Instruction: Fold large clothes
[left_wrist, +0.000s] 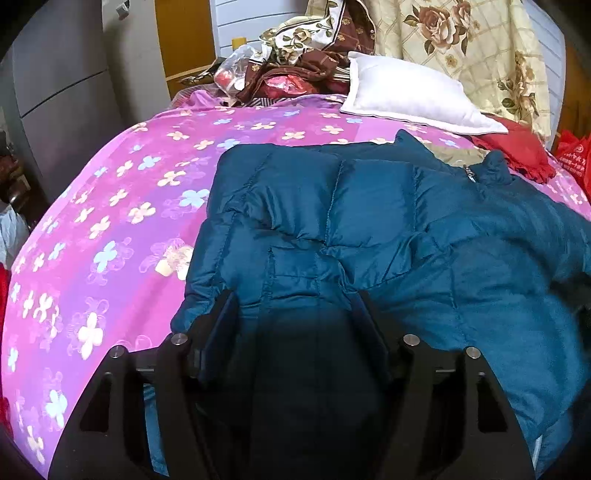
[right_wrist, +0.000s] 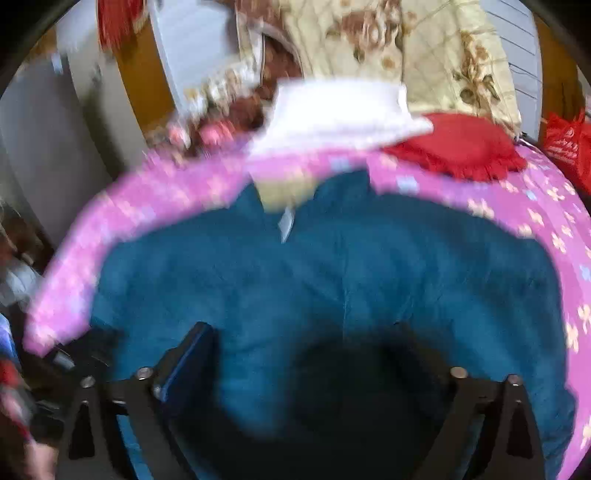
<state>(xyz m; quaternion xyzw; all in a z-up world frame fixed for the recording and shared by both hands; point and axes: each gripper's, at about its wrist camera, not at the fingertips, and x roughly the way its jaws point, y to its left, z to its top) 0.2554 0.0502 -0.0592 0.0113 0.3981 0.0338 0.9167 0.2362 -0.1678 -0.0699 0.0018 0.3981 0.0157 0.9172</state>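
A teal quilted down jacket lies spread on a pink flowered bedspread, its collar and zipper toward the far right. My left gripper is open, its jaws apart with jacket fabric bunched between them near the hem. In the blurred right wrist view the same jacket fills the middle, collar pointing away. My right gripper is open over the jacket, its left finger showing and the right one lost in blur and fabric.
A white pillow and a red fringed cloth lie at the bed's head. A flowered quilt hangs behind. Crumpled bedding and plastic bags pile at the back. A red bag stands at the right edge.
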